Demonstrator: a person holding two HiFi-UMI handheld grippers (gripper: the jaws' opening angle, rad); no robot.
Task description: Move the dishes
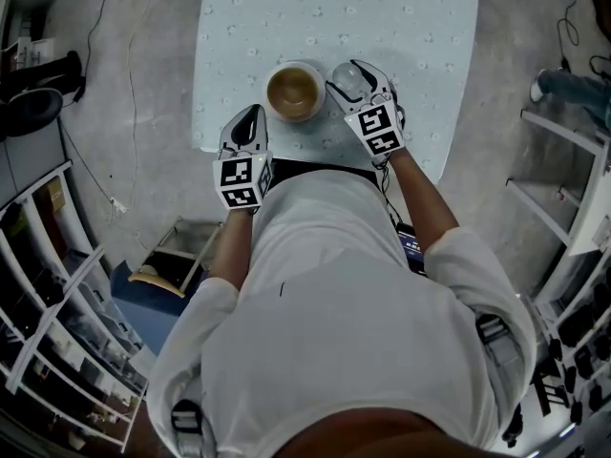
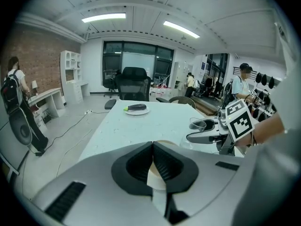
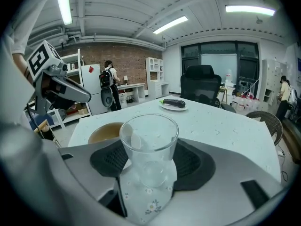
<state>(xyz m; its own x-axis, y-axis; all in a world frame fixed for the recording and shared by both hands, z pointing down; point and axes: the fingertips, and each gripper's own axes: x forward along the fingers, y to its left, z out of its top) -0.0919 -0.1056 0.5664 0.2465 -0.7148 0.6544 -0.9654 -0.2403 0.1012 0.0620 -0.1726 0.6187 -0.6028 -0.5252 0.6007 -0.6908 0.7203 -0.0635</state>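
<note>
The right gripper (image 3: pixel 149 160) has its jaws spread wide and closed on a clear drinking glass (image 3: pixel 149 142), a pad against each side, near the table's (image 1: pixel 420 27) near edge. Just left of it sits a bowl (image 1: pixel 294 91) with a brown inside. The left gripper (image 2: pixel 153 147) is at the near left corner, jaws pinched together on nothing.

Only the head view looks down into the bowl. From the right gripper view just part of its rim shows behind the left jaw, and from the left gripper view it is a cream sliver behind the closed tips. The gripper views show an eggplant (image 2: pixel 136 107) on a white plate (image 3: pixel 174 107) at the far end. In the head view that plate is cut off by the top edge.

I can't tell whether the glass's base touches the flowered cloth. The glass stands upright, mouth up. The eggplant lies flat, its length running left to right
</note>
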